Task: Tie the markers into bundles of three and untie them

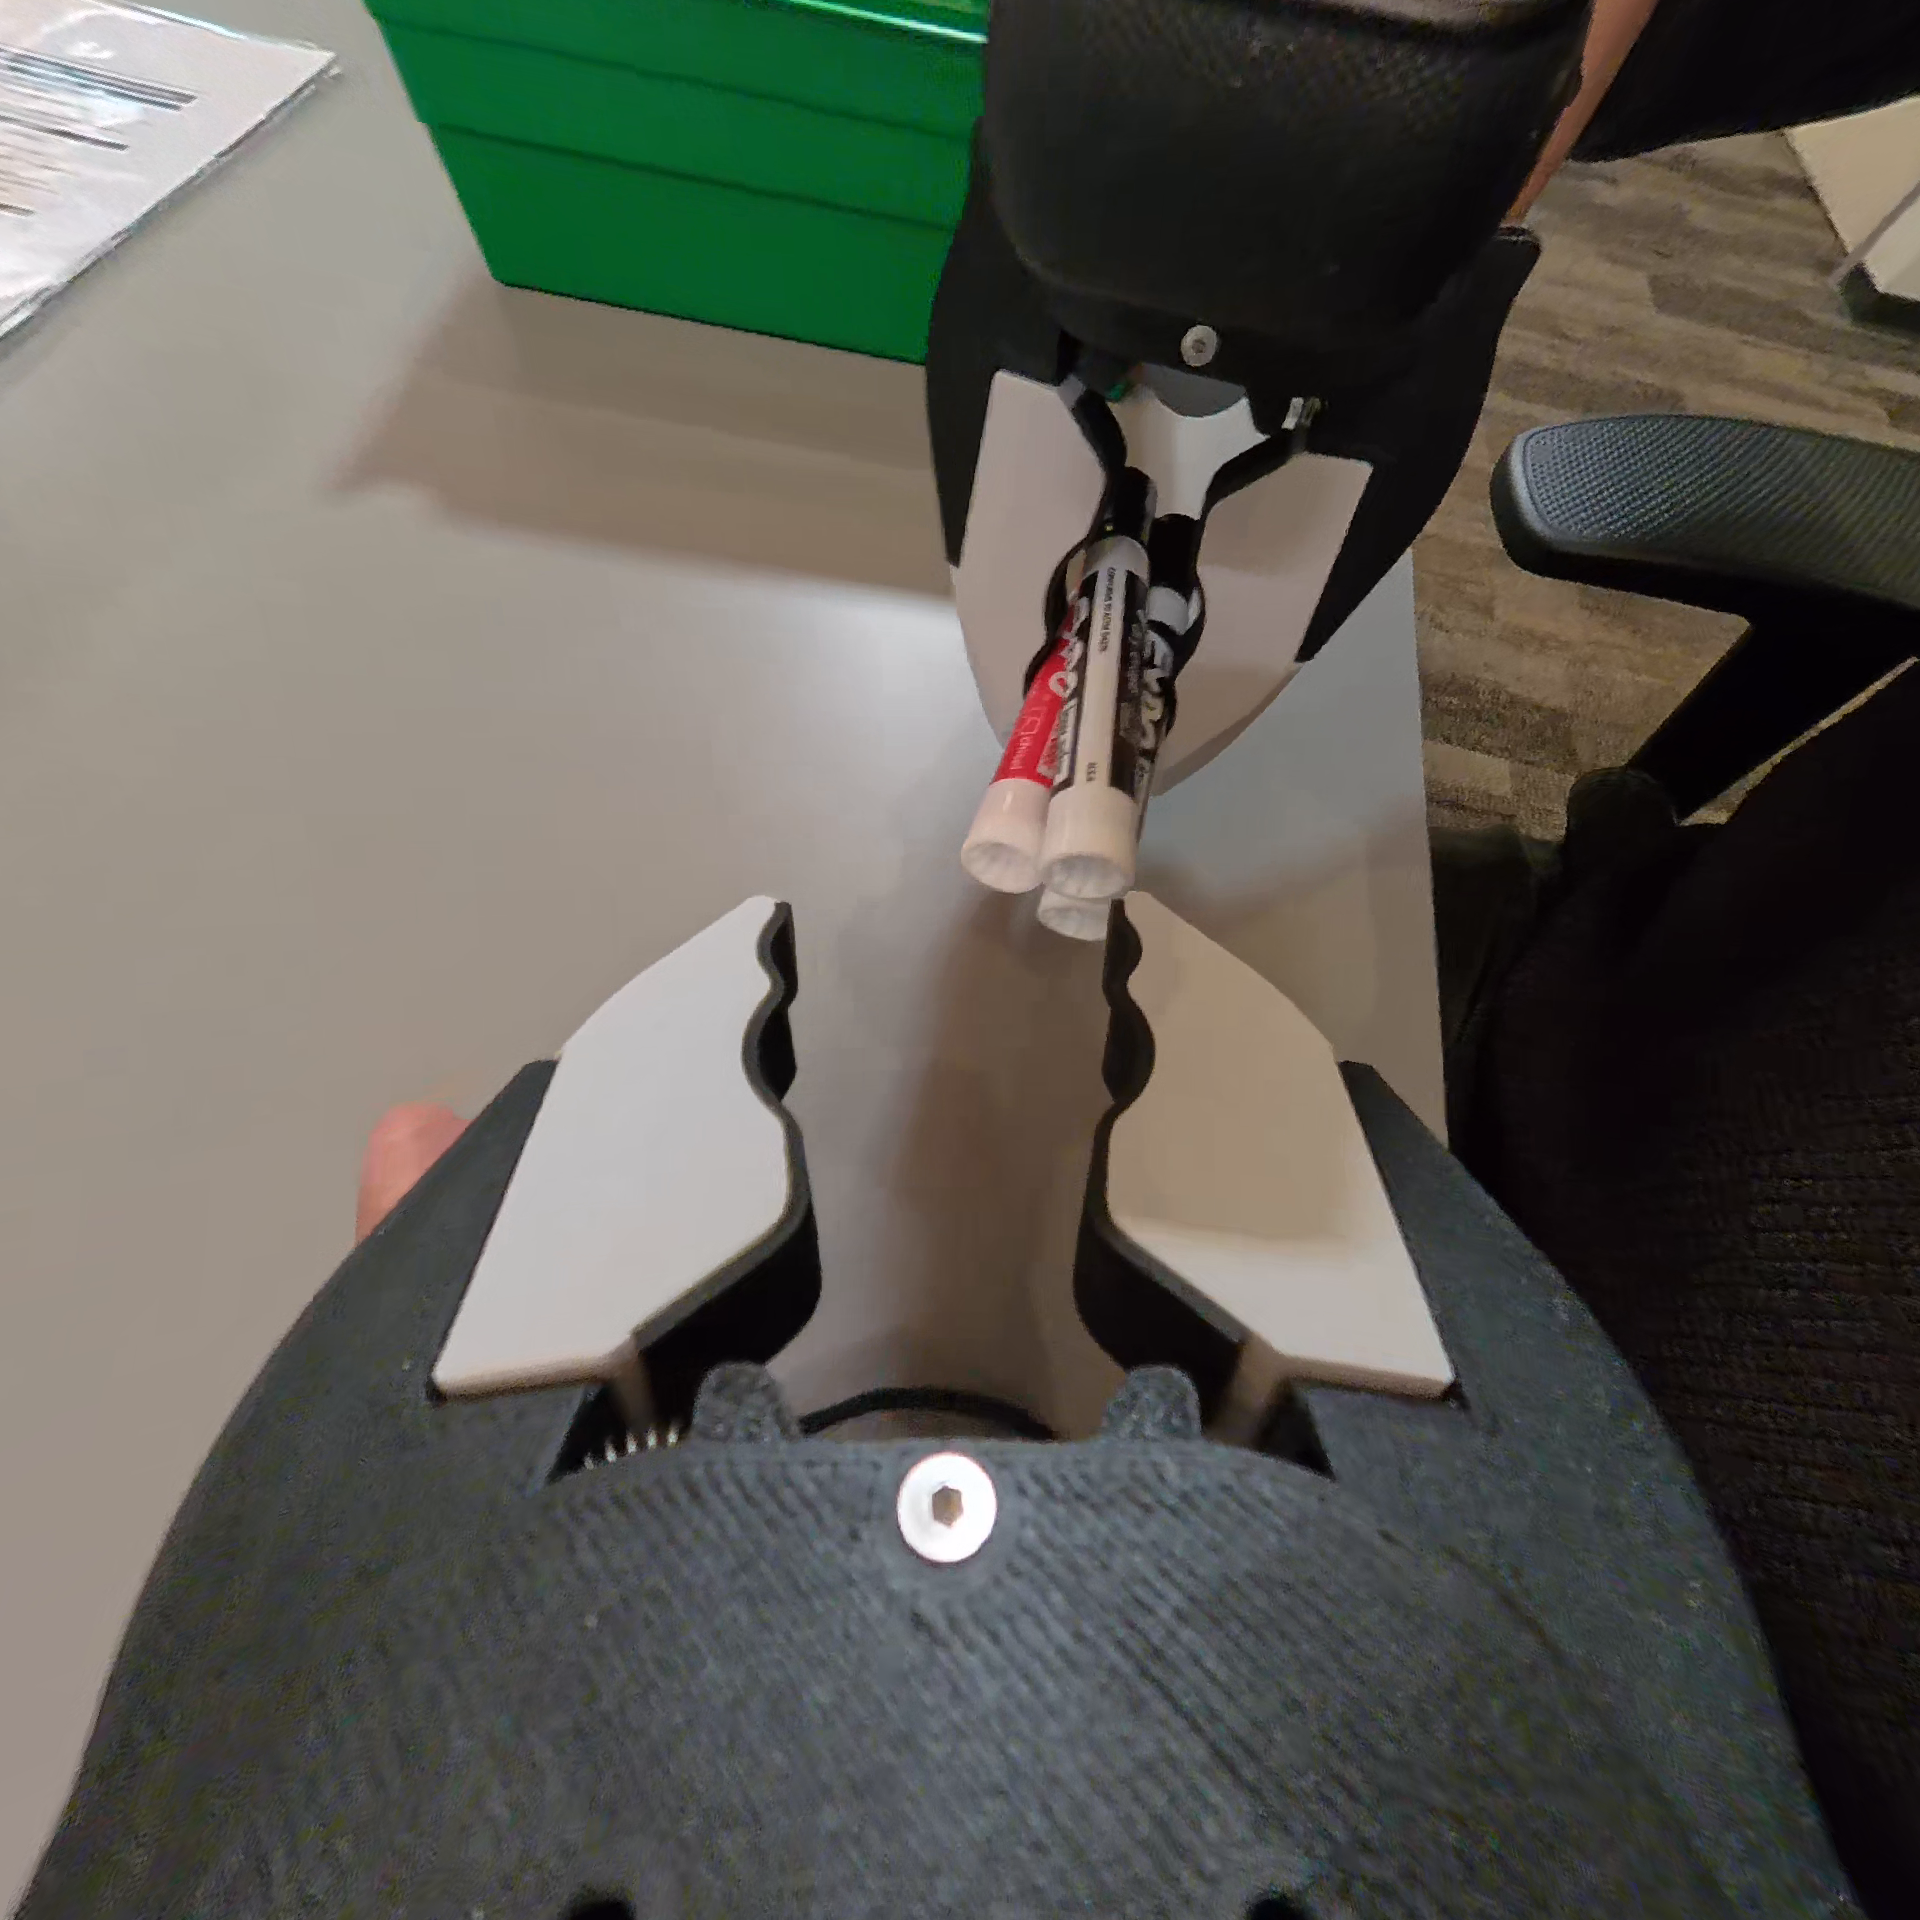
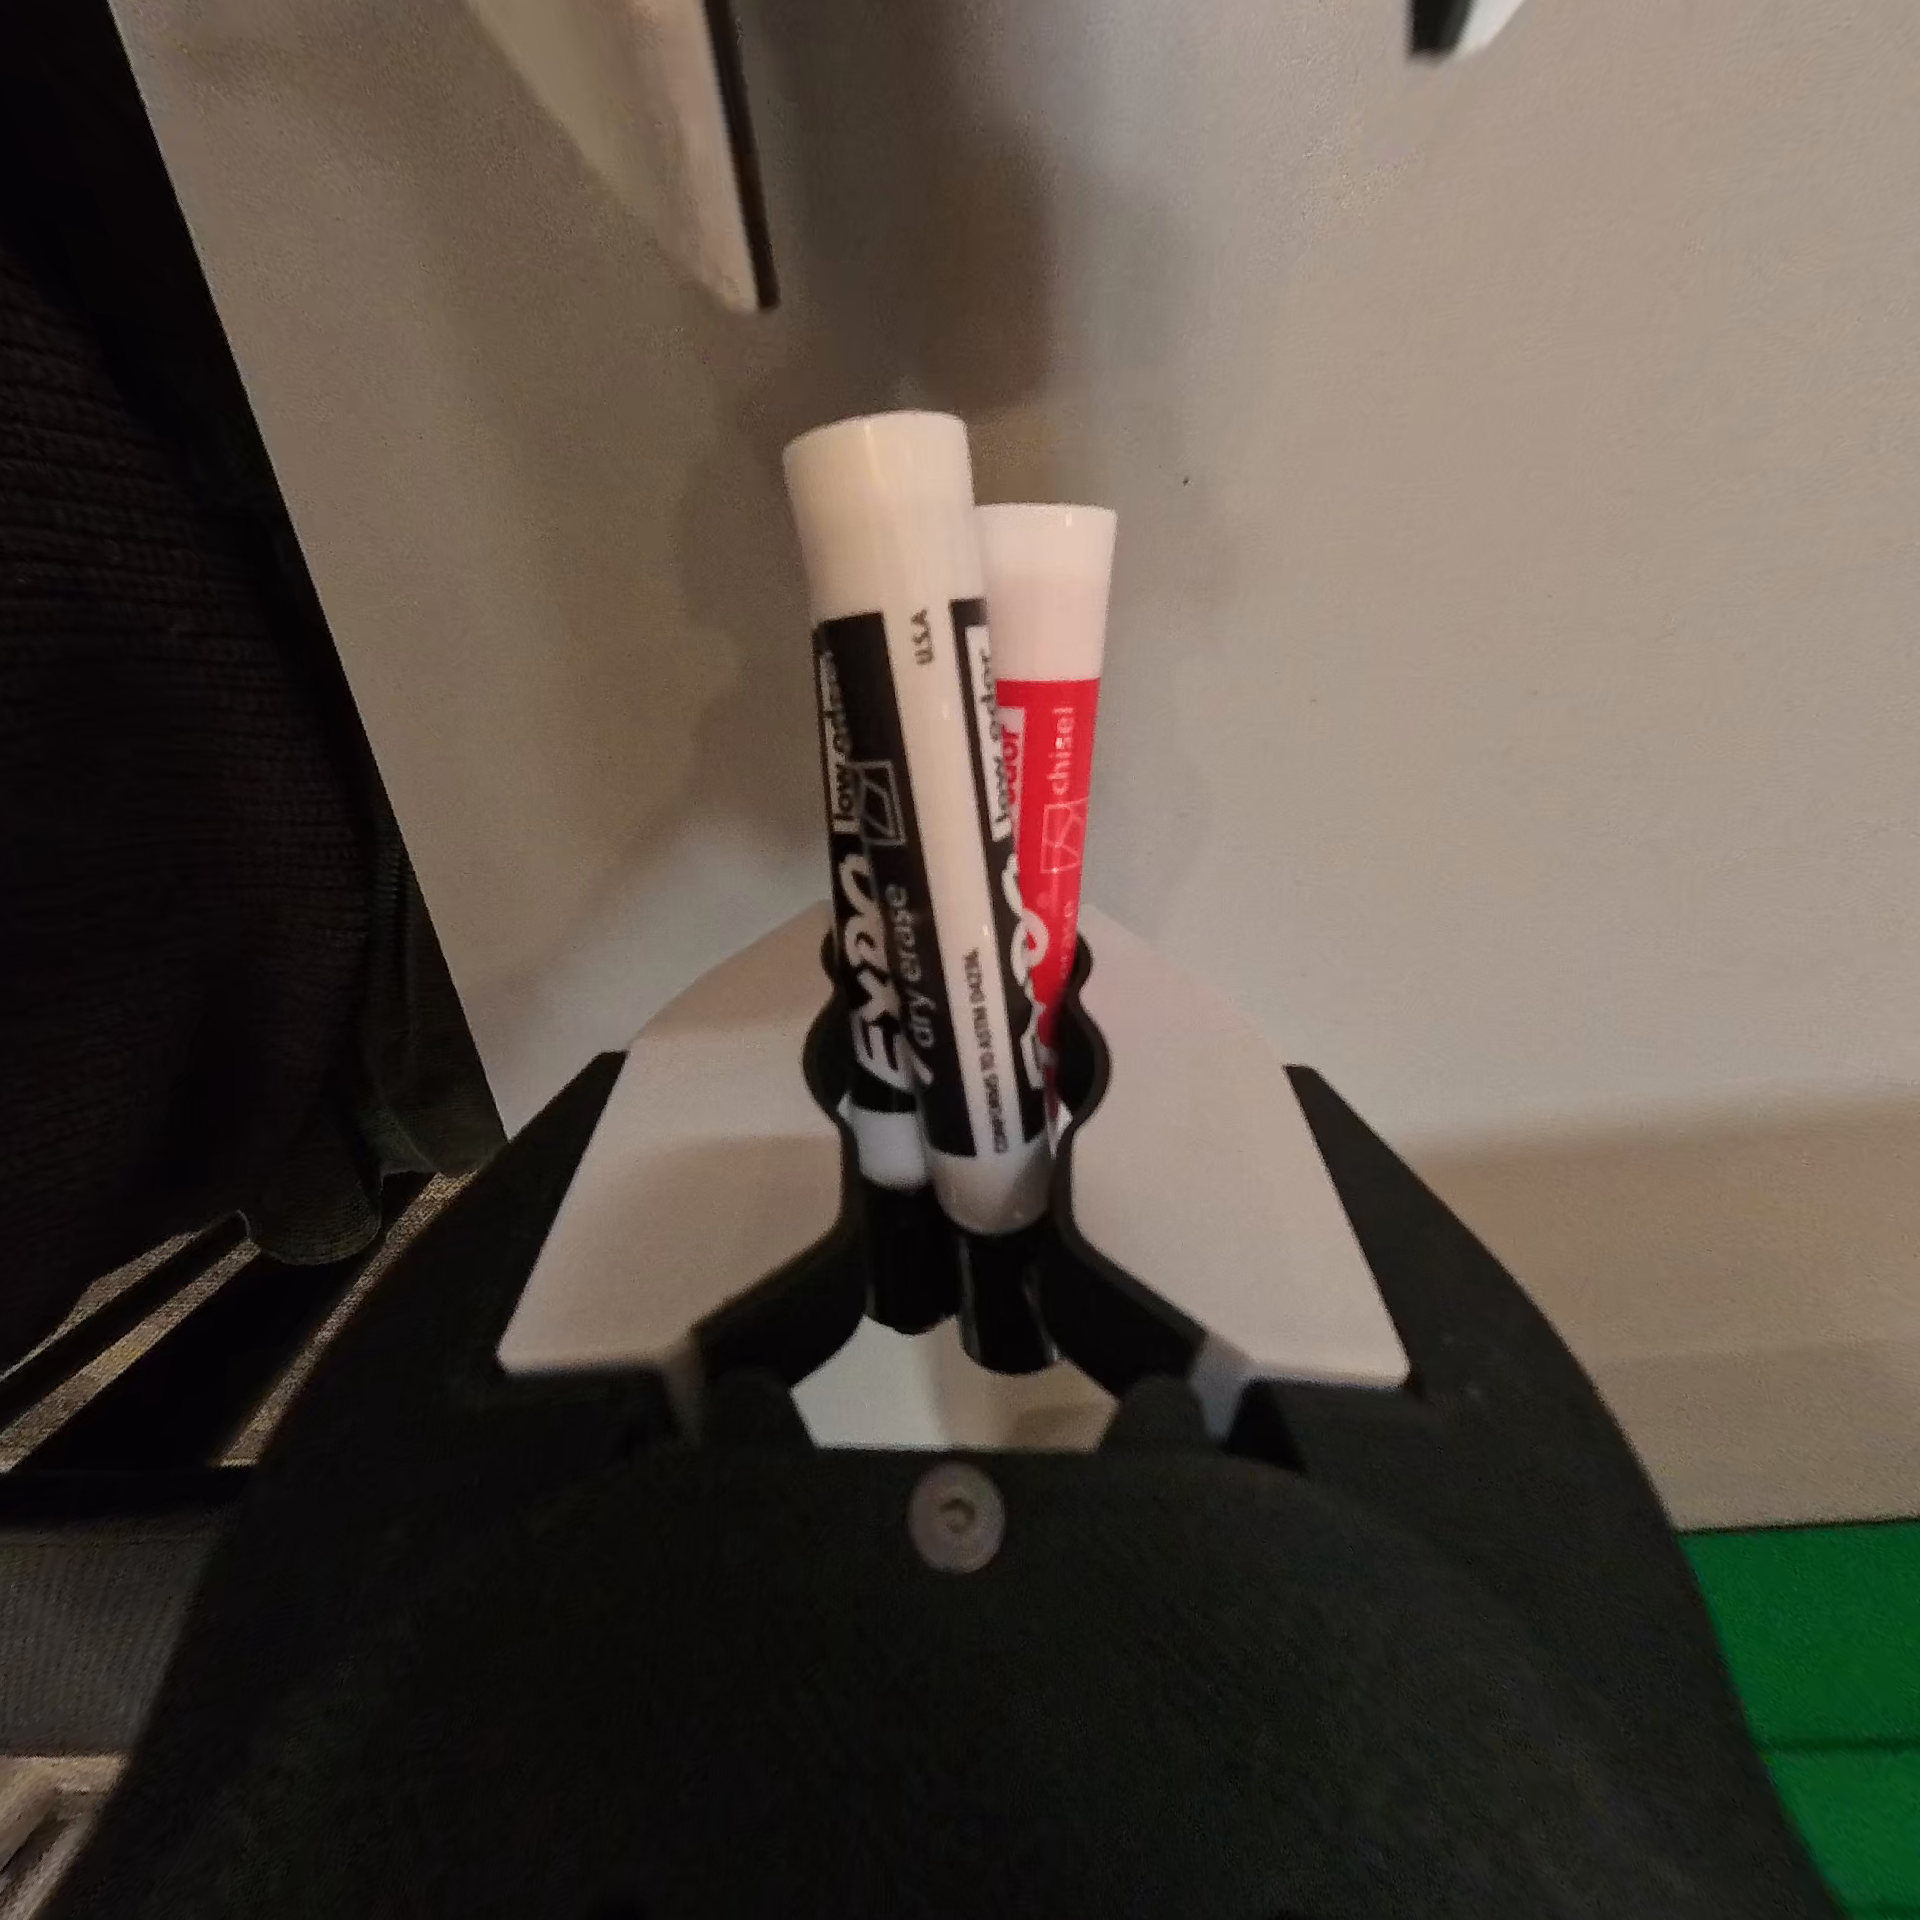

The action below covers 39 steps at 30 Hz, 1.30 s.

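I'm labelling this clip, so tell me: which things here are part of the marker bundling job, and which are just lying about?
Part of the job:
- bundle of markers, two black, one red
- right gripper, shut on the bundle
- left gripper, open, facing the marker ends

Lying about:
- green box
- paper sheet
- office chair
- table

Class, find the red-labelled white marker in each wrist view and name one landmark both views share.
Left wrist view: upper centre-right, the red-labelled white marker is leftmost in the bundle held by the right gripper.
Right wrist view: centre, right side of the bundle, rising from that gripper.
Shared landmark: the green plastic box, top in the left wrist view, bottom right in the right.
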Available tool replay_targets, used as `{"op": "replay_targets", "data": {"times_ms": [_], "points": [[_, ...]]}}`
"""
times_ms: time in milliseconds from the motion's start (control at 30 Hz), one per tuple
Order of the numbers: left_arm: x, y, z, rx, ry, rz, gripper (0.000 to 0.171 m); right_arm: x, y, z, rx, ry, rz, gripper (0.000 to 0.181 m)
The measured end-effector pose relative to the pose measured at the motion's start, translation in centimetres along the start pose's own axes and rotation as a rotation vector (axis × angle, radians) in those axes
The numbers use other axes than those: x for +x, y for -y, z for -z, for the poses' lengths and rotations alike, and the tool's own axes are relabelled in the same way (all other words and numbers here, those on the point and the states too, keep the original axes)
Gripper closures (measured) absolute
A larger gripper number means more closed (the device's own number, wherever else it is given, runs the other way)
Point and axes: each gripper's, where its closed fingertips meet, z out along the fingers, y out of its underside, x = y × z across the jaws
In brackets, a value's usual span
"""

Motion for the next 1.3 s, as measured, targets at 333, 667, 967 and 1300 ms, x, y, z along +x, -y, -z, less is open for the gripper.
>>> {"op": "replay_targets", "data": {"times_ms": [333,667,967,1300], "points": [[-5.6,-4.7,6.8,-0.086,0.338,0.03,0.118,0.0,0.0,0.1,0.014,0.007,0.0,0.145],[-5.4,-10.4,4.8,-0.234,0.266,0.045,0.121,-0.2,0.4,0.1,0.017,0.011,0.007,0.145],[-4.0,-10.5,3.3,-0.247,0.214,0.017,0.146,-0.6,0.5,0.3,0.014,0.007,0.007,0.145],[-3.3,-9.5,4.2,-0.222,0.165,0.038,0.163,-0.7,0.5,0.6,0.023,-0.004,0.005,0.145]]}}
